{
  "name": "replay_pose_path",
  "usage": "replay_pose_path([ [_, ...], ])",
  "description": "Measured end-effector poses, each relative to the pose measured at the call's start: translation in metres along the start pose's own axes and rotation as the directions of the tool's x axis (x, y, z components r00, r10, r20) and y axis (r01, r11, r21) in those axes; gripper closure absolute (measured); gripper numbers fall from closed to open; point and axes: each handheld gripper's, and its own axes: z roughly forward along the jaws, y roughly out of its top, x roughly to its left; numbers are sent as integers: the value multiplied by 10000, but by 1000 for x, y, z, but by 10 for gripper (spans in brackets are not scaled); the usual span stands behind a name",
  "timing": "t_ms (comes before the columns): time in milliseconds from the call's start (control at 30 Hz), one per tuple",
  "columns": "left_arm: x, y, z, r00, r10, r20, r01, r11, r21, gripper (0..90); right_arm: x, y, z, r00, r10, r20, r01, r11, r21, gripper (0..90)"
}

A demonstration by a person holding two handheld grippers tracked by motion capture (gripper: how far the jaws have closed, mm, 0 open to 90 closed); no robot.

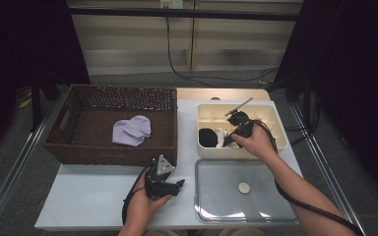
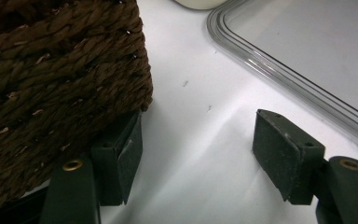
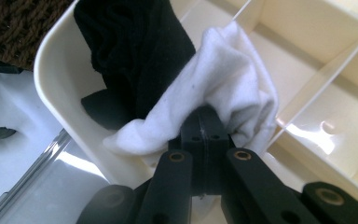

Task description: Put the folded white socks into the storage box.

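The right hand-held gripper [image 3: 204, 122] is clenched on a crumpled white cloth sock [image 3: 223, 74], held beside a black sock [image 3: 130, 42] in the cream plastic divided box [image 3: 51, 79]. The left hand-held gripper [image 2: 198, 144] rests released on the white bench [image 2: 200, 186], between the brown woven basket [image 2: 51, 70] and a clear plastic lid [image 2: 307, 46]. No writing is legible.

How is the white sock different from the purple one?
The white sock is pinched by the right gripper in the cream divided box, beside a black sock. The purple sock lies alone and untouched in the brown wicker basket. White looks bunched; purple lies folded flat. Both are soft socks.
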Motion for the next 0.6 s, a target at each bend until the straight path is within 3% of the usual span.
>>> replay_pose_path([
  [167, 0, 0, 0, 10000, -17, 25, 17, 10000, -31, 332, -2, -5, 14, 10000, -95, -16, 96, 9992, 378, 900],
  [600, 0, 0, 0, 10000, -4, -1, 4, 10000, -4, 332, -6, -7, 17, 9995, 1, -323, 7, 9997, 246, 900],
])
